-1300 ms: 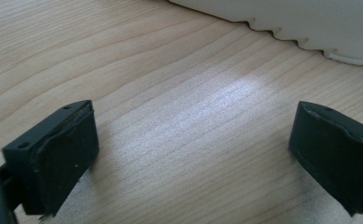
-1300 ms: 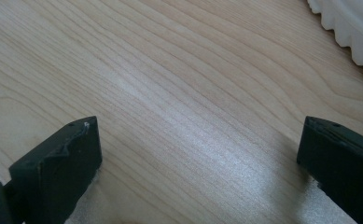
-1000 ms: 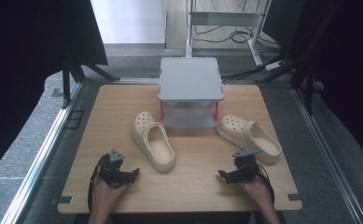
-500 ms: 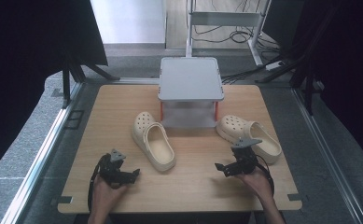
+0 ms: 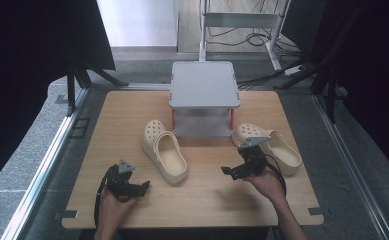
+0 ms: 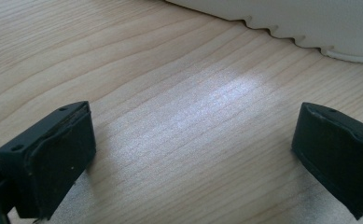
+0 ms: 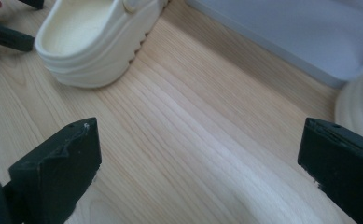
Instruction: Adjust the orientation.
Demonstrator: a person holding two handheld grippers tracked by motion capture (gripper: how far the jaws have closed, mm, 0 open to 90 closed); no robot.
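Observation:
Two cream clogs lie on the wooden table (image 5: 132, 107). The left clog (image 5: 164, 150) lies near the middle, and the right clog (image 5: 273, 145) lies right of the stand. My left gripper (image 5: 136, 186) rests low on the table, front left of the left clog. It is open, with bare wood between its jaws (image 6: 191, 154) and the left clog's ridged sole (image 6: 310, 23) just ahead. My right gripper (image 5: 238, 161) hovers beside the right clog, open and empty (image 7: 198, 172). It faces the left clog's heel (image 7: 88, 44), and the right clog's edge (image 7: 361, 107) is at its right.
A grey platform stand (image 5: 204, 84) with orange legs sits at the table's back centre; its lower plate (image 7: 305, 32) shows ahead of the right gripper. Metal rails run along both table sides. Bare wood lies between the clogs and along the front edge.
My right gripper has risen and moved forward and a little left, from the front edge to beside the right clog. The left gripper and both clogs have stayed put.

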